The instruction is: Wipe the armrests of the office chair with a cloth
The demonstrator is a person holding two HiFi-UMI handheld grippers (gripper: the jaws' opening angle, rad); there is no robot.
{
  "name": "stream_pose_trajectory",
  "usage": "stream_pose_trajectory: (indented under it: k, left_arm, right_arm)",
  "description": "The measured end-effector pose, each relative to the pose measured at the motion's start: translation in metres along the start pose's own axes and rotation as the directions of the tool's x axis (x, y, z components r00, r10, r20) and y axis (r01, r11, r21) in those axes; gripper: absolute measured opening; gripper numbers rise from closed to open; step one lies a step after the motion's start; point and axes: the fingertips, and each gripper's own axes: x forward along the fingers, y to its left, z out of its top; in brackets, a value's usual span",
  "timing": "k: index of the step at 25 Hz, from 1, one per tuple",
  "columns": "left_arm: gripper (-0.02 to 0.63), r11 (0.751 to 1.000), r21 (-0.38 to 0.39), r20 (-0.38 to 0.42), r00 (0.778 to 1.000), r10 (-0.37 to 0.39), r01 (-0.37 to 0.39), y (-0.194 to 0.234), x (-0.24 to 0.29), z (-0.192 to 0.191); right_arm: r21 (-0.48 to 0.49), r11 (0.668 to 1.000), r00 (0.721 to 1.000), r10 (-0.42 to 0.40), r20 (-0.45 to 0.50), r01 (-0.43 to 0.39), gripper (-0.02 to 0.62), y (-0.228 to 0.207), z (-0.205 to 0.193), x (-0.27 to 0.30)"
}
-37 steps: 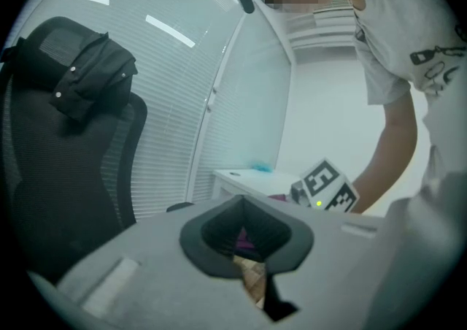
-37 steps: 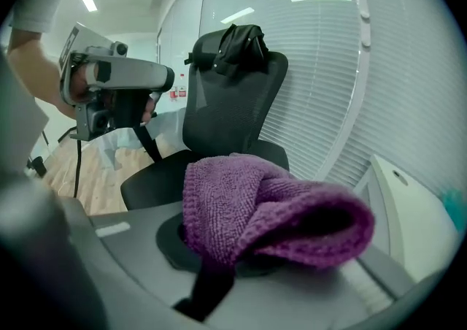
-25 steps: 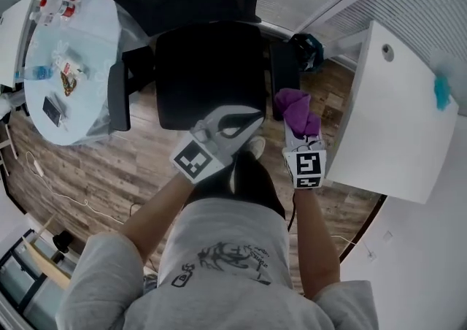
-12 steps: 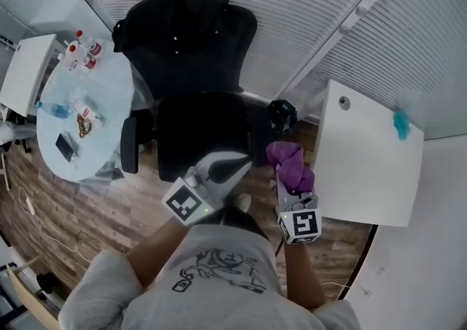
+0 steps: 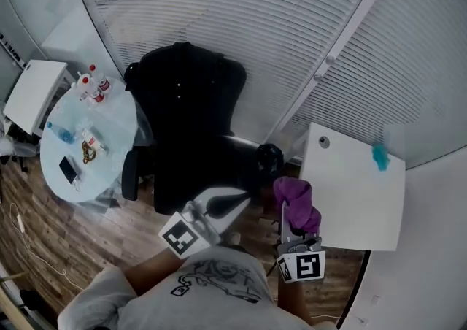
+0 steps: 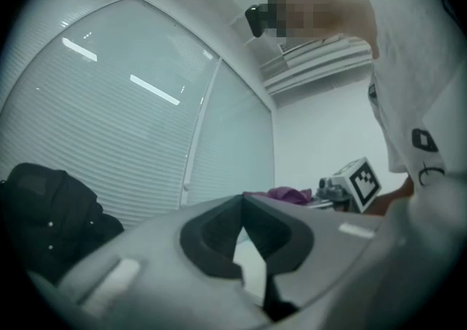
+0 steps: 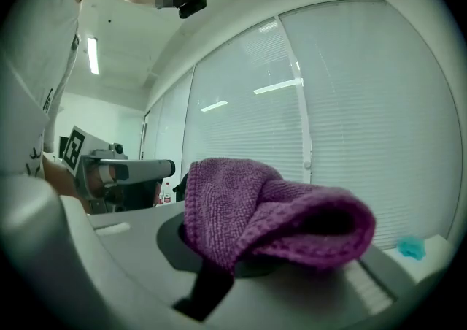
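Note:
The black office chair (image 5: 191, 131) stands by the blinds, its left armrest (image 5: 130, 175) and right armrest (image 5: 267, 155) both showing in the head view. My right gripper (image 5: 286, 213) is shut on a bunched purple cloth (image 5: 298, 201), held in the air just right of the chair and not touching it. That cloth (image 7: 270, 215) fills the right gripper view and hides the jaw tips. My left gripper (image 5: 243, 195) hangs shut and empty in front of the seat. Its jaws (image 6: 242, 198) meet at the tip, and the chair's back (image 6: 44, 208) lies to their left.
A white desk (image 5: 352, 190) stands close on the right with a small teal thing (image 5: 380, 156) at its far edge. On the left, a round glass table (image 5: 109, 128) carries bottles, a phone and small items. Window blinds (image 5: 255, 22) run behind the chair. The floor is wood plank.
The head view has tilted up and drawn back, so the chair looks smaller and farther. Both grippers have pulled back toward the person's body; the cloth has come away from the right armrest.

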Motion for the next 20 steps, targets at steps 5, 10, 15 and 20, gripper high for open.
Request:
stream_pose_trajectory:
  k: [5, 10, 15, 20]
  left_arm:
    - [0.002, 0.999, 0.004, -0.003, 0.999, 0.045, -0.045, -0.004, 0.003, 0.006]
    - [0.002, 0.989, 0.024, -0.008, 0.989, 0.144, -0.144, -0.006, -0.024, 0.012]
    - [0.002, 0.959, 0.022, 0.011, 0.959, 0.284, -0.284, -0.005, -0.073, 0.017]
    - [0.002, 0.895, 0.040, 0.018, 0.896, 0.444, -0.445, -0.007, -0.129, 0.018]
  right_arm:
    - [-0.026, 0.998, 0.998, 0.054, 0.021, -0.053, 0.029, 0.008, 0.014, -0.002]
    - [-0.019, 0.985, 0.985, 0.174, 0.015, -0.174, 0.029, 0.034, 0.010, 0.003]
    - [-0.027, 0.949, 0.949, 0.315, 0.014, -0.315, 0.029, 0.074, 0.009, 0.013]
    - [-0.048, 0.875, 0.876, 0.483, 0.012, -0.482, 0.029, 0.129, 0.010, 0.024]
